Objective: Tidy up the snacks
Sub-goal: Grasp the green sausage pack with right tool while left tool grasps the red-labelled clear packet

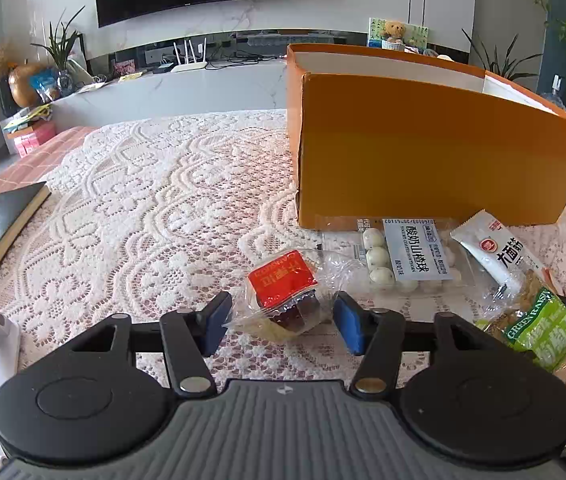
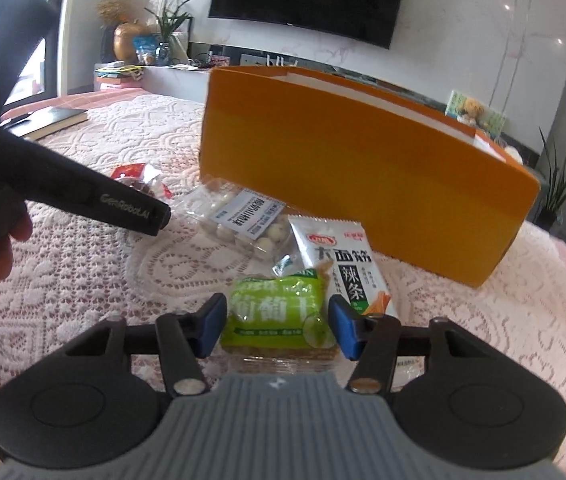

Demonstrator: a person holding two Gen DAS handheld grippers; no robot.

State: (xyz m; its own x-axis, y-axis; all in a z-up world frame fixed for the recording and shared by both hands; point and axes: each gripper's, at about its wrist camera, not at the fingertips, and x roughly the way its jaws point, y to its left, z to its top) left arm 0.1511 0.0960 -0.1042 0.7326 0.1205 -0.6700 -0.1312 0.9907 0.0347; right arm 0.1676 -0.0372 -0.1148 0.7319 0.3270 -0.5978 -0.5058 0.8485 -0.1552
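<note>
Left claw (image 1: 281,322) spread wide, red-labelled clear cake wrapper (image 1: 285,294) between its pads, untouched. Right claw (image 2: 279,326) wide around crinkly green raisin packet (image 2: 279,316). Four snacks on lace-covered bench (image 1: 143,220): also yogurt-ball tray (image 1: 399,258), white spicy-strip pouch (image 2: 339,262). One orange cardboard box (image 1: 423,148) behind.

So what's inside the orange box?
Only the pale inner walls near the rim of the orange box show. Both cameras sit too low to see its floor, so whether any snacks are in it cannot be told.
</note>
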